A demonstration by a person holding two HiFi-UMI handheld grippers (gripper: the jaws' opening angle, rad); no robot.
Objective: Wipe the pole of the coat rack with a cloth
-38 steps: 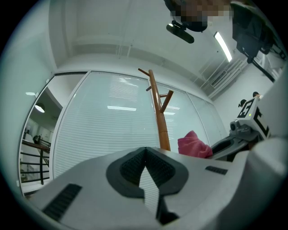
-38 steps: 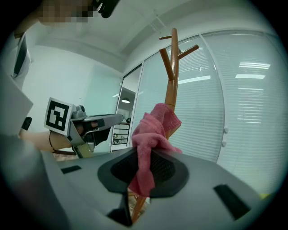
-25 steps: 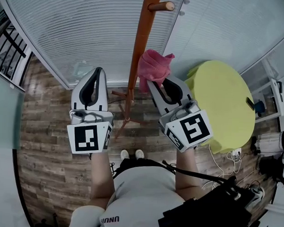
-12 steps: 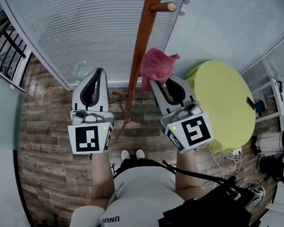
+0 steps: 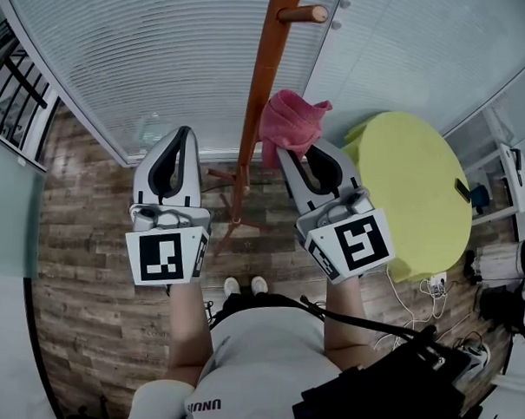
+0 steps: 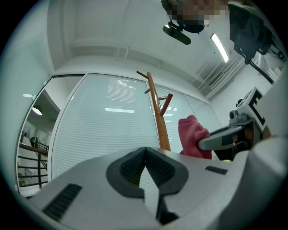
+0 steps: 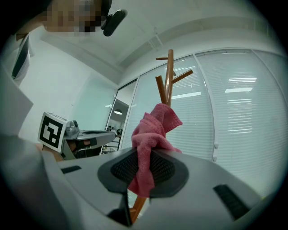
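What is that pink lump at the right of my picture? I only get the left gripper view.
Observer: A pink cloth. The right gripper view shows it pinched between the black pads of the right tool.
Operator: Does it touch the wooden pole?
Observer: The head view shows it up against the right side of the pole; actual contact I cannot confirm.
Operator: Anything else nearby?
Observer: In the head view, a round yellow-green table stands on the person's right.

Left hand-held gripper (image 5: 182,133) raised, jaws together, empty; right hand-held gripper (image 5: 291,155) raised alongside, jaws clamped on cloth (image 5: 291,119).
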